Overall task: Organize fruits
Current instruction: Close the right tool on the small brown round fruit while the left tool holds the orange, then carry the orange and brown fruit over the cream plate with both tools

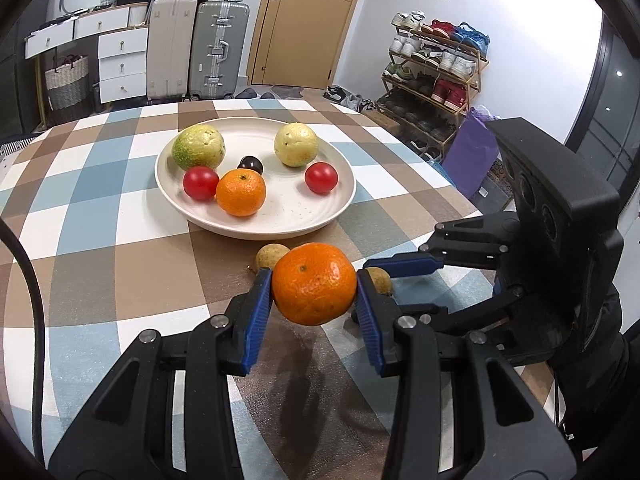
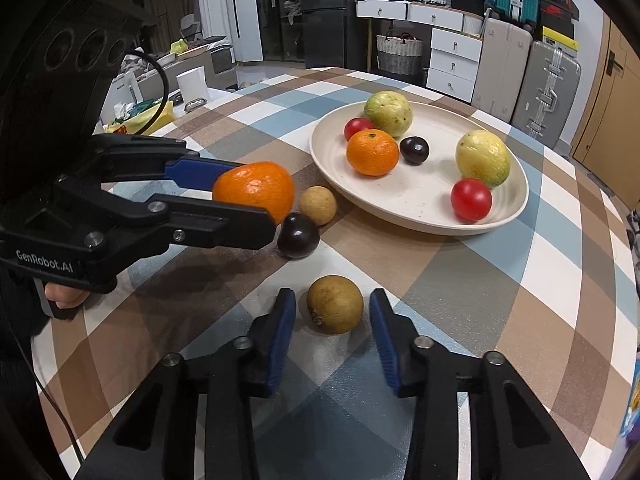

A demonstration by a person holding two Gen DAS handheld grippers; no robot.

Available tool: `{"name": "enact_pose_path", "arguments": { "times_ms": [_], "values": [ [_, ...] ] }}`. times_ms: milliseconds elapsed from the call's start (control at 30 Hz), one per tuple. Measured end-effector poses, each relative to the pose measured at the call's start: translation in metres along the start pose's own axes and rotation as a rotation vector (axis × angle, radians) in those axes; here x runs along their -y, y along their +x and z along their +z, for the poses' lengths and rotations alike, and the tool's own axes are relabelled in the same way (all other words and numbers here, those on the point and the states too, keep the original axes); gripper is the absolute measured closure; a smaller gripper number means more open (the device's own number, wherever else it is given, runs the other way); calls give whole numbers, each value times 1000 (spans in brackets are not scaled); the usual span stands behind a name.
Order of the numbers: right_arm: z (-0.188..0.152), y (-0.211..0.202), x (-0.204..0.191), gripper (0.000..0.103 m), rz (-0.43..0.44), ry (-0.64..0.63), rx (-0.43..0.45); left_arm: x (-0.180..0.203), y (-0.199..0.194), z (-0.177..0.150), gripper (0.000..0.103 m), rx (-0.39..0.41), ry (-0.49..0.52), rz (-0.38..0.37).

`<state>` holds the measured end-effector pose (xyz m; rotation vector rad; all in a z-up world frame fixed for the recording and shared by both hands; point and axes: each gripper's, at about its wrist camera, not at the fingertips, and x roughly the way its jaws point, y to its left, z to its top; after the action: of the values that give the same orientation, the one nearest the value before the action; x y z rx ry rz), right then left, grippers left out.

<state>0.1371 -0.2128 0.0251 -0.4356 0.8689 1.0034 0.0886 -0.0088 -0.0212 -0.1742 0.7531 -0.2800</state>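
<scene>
My left gripper (image 1: 314,292) is shut on an orange mandarin (image 1: 314,283) and holds it above the table, in front of the cream plate (image 1: 296,216); it also shows in the right wrist view (image 2: 256,192). The plate holds two green guavas (image 1: 199,147), two red tomatoes (image 1: 321,177), a mandarin (image 1: 241,193) and a dark plum (image 1: 251,165). My right gripper (image 2: 333,312) is open around a brown longan (image 2: 335,304) on the table. Another longan (image 2: 318,205) and a dark plum (image 2: 298,235) lie under the held mandarin.
The round table has a checked cloth (image 1: 120,240). Suitcases (image 1: 218,48), drawers and a shoe rack (image 1: 432,76) stand beyond it. Clutter lies at the table's far left edge in the right wrist view (image 2: 152,112).
</scene>
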Motion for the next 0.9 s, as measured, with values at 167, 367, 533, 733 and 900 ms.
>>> {"name": "enact_pose_path", "arguments": {
  "times_ms": [167, 367, 533, 733, 900],
  "values": [
    [0, -1, -3, 75, 1, -12, 3, -2, 2, 0, 65, 0, -9, 12],
    [0, -2, -4, 75, 2, -14, 8, -5, 0, 1, 65, 17, -21, 20],
    [0, -7, 0, 75, -1, 9, 35, -9, -1, 2, 65, 21, -35, 34],
    [4, -15, 13, 75, -30, 70, 89, -13, -3, 4, 65, 36, -50, 56],
    [7, -22, 20, 75, -48, 110, 125, -17, -6, 6, 65, 54, -61, 80]
  ]
}}
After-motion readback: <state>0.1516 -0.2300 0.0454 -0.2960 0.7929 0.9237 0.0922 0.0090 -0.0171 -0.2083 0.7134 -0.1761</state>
